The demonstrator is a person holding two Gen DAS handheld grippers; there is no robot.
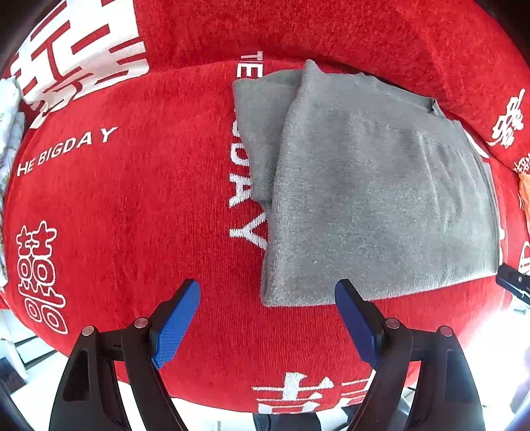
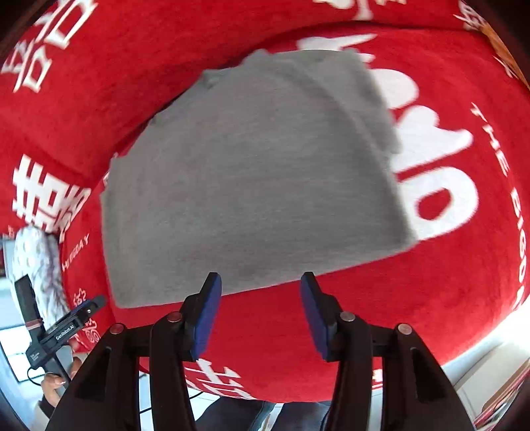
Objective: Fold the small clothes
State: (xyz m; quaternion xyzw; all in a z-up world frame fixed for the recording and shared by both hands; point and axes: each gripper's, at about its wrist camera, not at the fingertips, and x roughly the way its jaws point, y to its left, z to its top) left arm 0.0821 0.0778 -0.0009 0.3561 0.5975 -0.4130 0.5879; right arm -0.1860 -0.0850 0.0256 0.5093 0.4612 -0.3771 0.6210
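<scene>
A grey knit garment (image 1: 374, 185) lies folded into a rough rectangle on the red sofa cover (image 1: 132, 205), with a narrower fold sticking out at its far left. My left gripper (image 1: 266, 291) is open and empty, just in front of the garment's near left corner. In the right wrist view the same garment (image 2: 251, 172) fills the middle. My right gripper (image 2: 261, 285) is open and empty, hovering at the garment's near edge. The left gripper also shows in the right wrist view (image 2: 66, 328), at the lower left.
The red cover carries white characters and lettering (image 1: 66, 146). The sofa backrest (image 1: 331, 30) rises behind the garment. A white fluffy item (image 2: 39, 265) lies at the left. An orange item (image 1: 523, 192) sits at the right edge. The floor shows below the seat's front edge.
</scene>
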